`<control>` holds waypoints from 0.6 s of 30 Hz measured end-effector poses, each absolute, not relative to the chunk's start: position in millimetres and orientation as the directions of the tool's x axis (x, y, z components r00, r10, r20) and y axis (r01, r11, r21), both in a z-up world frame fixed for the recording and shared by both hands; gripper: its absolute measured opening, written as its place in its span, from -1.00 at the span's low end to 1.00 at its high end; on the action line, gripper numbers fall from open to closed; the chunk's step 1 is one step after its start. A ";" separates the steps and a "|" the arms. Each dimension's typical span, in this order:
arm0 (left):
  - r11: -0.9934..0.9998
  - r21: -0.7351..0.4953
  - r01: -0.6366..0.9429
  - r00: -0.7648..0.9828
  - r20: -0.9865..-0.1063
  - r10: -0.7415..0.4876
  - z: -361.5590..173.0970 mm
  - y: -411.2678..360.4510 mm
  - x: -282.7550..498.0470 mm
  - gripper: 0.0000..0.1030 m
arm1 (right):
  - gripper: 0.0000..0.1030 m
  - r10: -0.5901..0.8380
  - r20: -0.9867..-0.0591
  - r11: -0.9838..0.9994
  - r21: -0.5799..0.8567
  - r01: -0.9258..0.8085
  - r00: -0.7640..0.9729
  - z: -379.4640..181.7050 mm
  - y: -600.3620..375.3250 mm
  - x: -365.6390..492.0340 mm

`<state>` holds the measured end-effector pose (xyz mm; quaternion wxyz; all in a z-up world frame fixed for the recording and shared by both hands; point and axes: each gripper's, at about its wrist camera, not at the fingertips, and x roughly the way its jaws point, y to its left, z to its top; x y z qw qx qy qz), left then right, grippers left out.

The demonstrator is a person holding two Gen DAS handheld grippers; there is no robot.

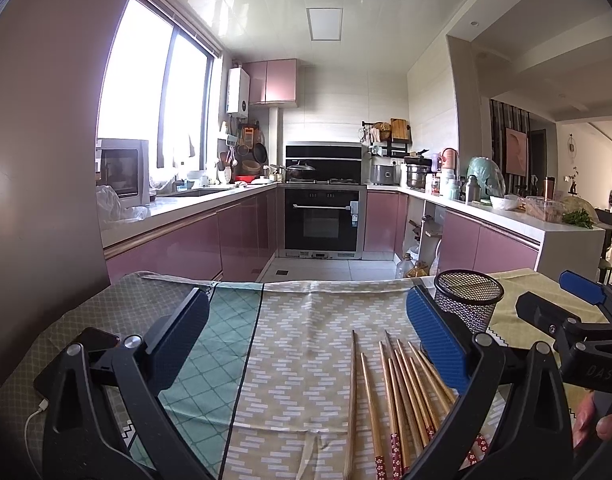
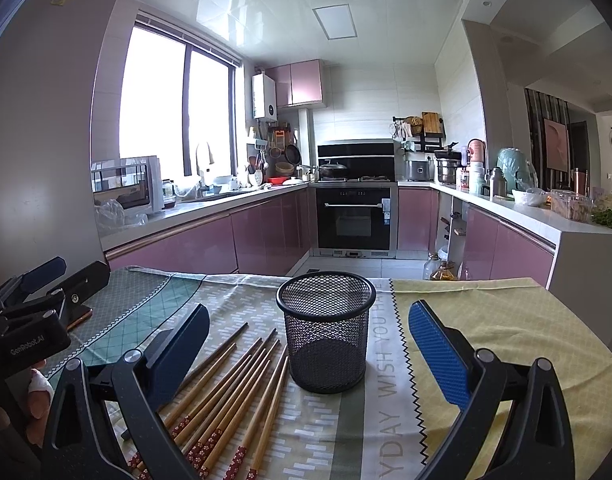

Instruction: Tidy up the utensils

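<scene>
While spread wide and empty, left gripper (image 1: pixel 307 340) and right gripper (image 2: pixel 309 350) hover over the patterned tablecloth (image 2: pixel 485 320). Bamboo chopsticks (image 2: pixel 230 396) fanned beside upright mesh cup (image 2: pixel 325 332), patterned ends cut off by frame and partly hidden behind fingers (image 2: pixel 178 354).

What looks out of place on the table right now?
Only the chopsticks: they lie loose and fanned on the tablecloth beside the upright mesh holder, which looks empty. Nothing appears spilled or damaged. Both grippers, left and right, are open.

black wire-mesh metal holder (image 2: pixel 325 332), matt wooden chopsticks (image 2: pixel 230 396), woven cloth table cover (image 2: pixel 485 320), glossy pink cabinet fronts (image 2: pixel 266 232)
</scene>
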<state>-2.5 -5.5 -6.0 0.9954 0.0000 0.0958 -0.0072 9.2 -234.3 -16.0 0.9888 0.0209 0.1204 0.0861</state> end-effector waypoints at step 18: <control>1.000 0.006 0.024 0.963 -0.268 -0.022 -12.5 -3.5 11.7 0.89 | 0.84 0.212 -0.428 0.975 0.038 -0.217 0.878 -35.4 -226.3 32.5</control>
